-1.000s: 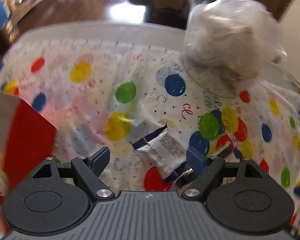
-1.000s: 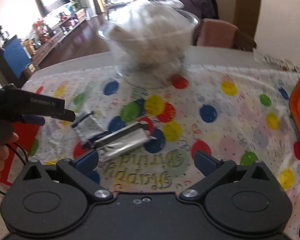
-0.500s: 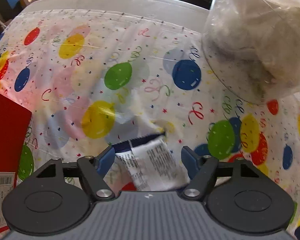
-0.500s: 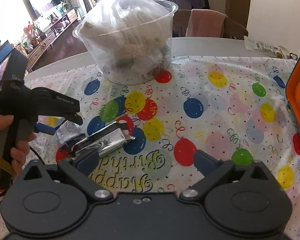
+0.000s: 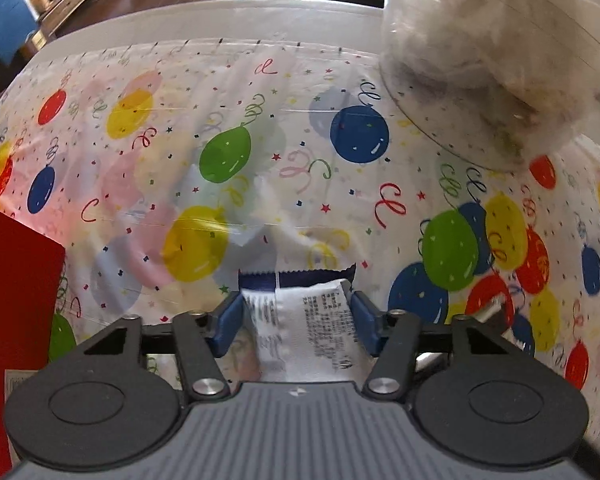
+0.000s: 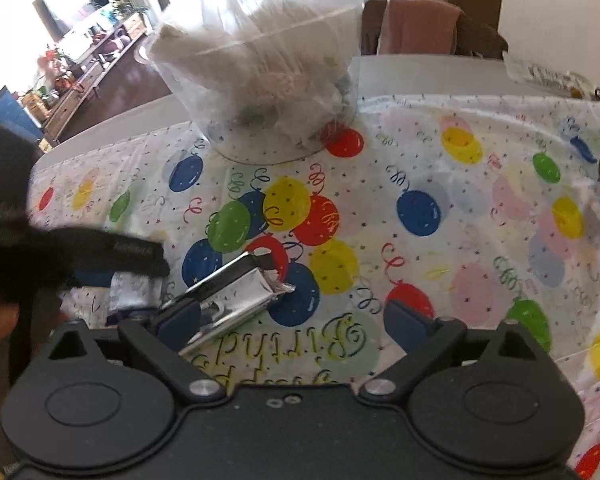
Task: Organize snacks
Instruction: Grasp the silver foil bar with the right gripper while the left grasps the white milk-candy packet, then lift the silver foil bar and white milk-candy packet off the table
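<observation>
Lying on the balloon cloth [image 5: 260, 80], the white packet [image 5: 306, 322] sits between the left gripper [image 5: 298, 316] pads, which have just been closing and now touch both its sides; its long axis runs away from the camera, dark crimped end farthest, near end hidden by the gripper body. The right gripper [image 6: 296, 322] stands wide, gripping nothing; its left pad overlaps the foil packet [image 6: 236, 296], lying diagonally, contact unclear. Beyond stands a clear bowl [image 6: 260, 80], contents indistinct
</observation>
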Available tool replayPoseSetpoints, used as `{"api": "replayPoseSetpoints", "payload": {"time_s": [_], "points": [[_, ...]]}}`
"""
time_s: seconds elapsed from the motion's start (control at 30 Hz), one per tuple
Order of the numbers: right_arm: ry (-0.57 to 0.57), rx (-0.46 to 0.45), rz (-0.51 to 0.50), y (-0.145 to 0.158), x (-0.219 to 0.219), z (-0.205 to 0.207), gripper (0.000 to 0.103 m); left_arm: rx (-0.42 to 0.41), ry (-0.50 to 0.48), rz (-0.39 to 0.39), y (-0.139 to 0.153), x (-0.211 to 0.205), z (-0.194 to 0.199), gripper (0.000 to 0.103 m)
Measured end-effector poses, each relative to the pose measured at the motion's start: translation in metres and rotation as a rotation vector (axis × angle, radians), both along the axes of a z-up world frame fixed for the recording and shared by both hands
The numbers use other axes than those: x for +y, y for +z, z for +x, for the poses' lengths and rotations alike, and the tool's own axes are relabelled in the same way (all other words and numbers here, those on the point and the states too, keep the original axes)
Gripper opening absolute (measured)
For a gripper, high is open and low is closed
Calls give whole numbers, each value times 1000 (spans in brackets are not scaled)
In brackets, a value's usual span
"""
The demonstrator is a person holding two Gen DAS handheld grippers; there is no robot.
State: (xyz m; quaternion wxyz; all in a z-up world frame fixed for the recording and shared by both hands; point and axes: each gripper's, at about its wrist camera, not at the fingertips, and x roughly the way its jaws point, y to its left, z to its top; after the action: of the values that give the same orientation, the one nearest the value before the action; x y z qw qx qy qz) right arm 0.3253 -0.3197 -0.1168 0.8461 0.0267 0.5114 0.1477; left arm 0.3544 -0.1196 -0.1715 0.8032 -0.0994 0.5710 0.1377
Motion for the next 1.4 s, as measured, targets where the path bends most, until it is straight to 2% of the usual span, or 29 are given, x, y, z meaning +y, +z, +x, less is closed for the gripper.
{"api": "replayPoseSetpoints", "payload": {"time_s": [0.07,0.33,0.43,0.67,0.83,1.07,1.2,1.4], "points": [[-16,12,-4,-4,7,4,97,-12,-23,1,1,2,-6,49],[-154,112,10,-23,36,20,92,-34,-27,-43,3,25,-29,48],[-196,140,-13,-29,50,25,86,-41,-32,-35,8,32,-39,48],[-316,187,-50,-39,74,34,82,-85,-29,-58,25,46,-63,48],[-293,188,-154,-45,94,36,83,-127,-34,-72,40,53,-77,48],[-265,163,-220,-47,107,29,79,-156,-38,-84,52,58,-91,48],[-209,135,-227,-46,111,15,70,-162,-53,-86,55,59,-96,48],[-119,97,-228,-41,110,-1,44,-173,-83,-94,62,57,-105,48]]}}
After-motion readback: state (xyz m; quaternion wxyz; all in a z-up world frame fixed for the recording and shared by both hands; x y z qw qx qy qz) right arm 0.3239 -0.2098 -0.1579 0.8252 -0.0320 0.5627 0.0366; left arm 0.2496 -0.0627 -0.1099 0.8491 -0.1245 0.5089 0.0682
